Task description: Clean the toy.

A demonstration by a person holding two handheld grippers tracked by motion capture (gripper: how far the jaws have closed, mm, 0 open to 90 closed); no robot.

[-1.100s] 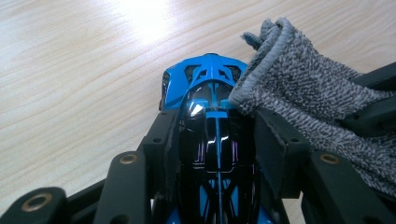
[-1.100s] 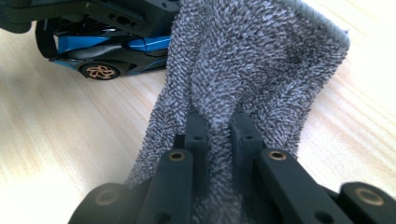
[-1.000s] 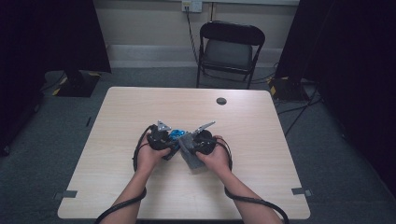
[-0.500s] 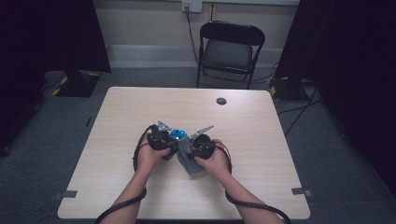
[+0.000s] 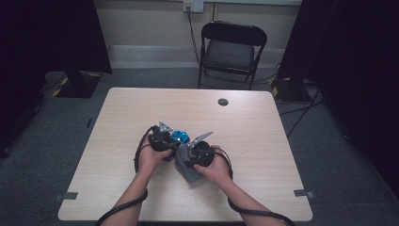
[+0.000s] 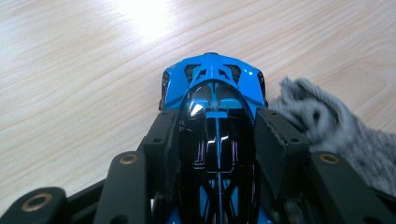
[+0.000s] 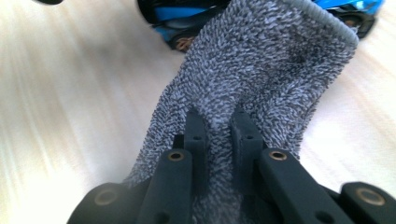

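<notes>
two grips: left gripper clamps glossy blue-black toy car, right gripper pinches fuzzy grey cloth; hard wiping could twist car loose.

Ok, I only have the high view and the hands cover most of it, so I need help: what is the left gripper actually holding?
Observer: The left gripper is clamped on a blue and black toy car; its pads press both sides of the body, nose pointing away over the table.
Operator: And the grey lump under the right hand?
Observer: A grey terry cloth. The right gripper pinches a fold of it between nearly shut jaws.
Operator: Is the cloth touching the car?
Observer: In the right gripper view the cloth's far edge overlaps the car's side near a wheel; in the left gripper view it lies right beside the car. Firm contact I cannot confirm.
</notes>
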